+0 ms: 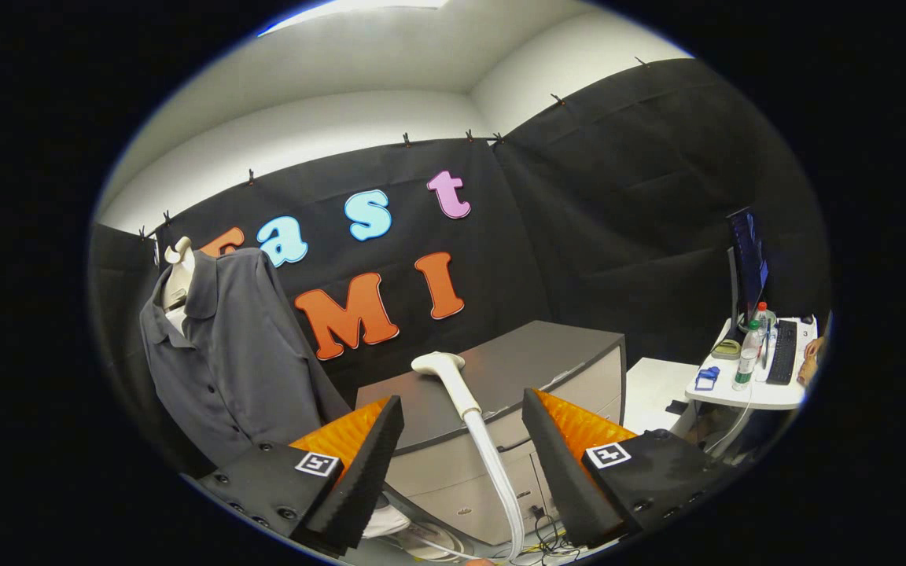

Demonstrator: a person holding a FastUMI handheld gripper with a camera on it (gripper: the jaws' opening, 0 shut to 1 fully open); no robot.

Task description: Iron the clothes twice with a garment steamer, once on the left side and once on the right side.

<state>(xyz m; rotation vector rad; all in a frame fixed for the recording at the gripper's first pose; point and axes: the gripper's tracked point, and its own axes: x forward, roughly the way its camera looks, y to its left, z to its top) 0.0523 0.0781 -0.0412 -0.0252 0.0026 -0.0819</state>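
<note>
Booth with black cloth walls, pale ceiling above. Far left: grey shirt (233, 354) hangs on a mannequin torso (178, 277), collar open, well left of the fingers and beyond them. Centre: grey counter (516, 362), drawers on its front. Steamer head (439, 363) stands up in front of the counter, its white handle and hose (492, 456) running down between the fingers toward cables on the floor (547, 542). Gripper (461, 417) jaws are wide apart, holding nothing; the handle sits in the gap, nearer the left finger, neither finger touching it as far as I can tell. Right: white side desk (744, 393) with bottles (748, 358), keyboard (783, 350), monitor (748, 259); a person's hand (812, 350) at its far end.

Judgement: grasp not yet made, no pass on the shirt done.

Risks:
- Handle is off-centre in the gap, so closing now may push it sideways and tip the steamer instead of pinching it.
- Round, smooth handle could twist in the grip, leaving the head facing away from the fabric.
- Hose trails to the floor cables; swinging left to the shirt may snag or drag it.
- Shirt hangs loose on a light torso; pressing hard could shove the mannequin rather than smooth the cloth.
</note>
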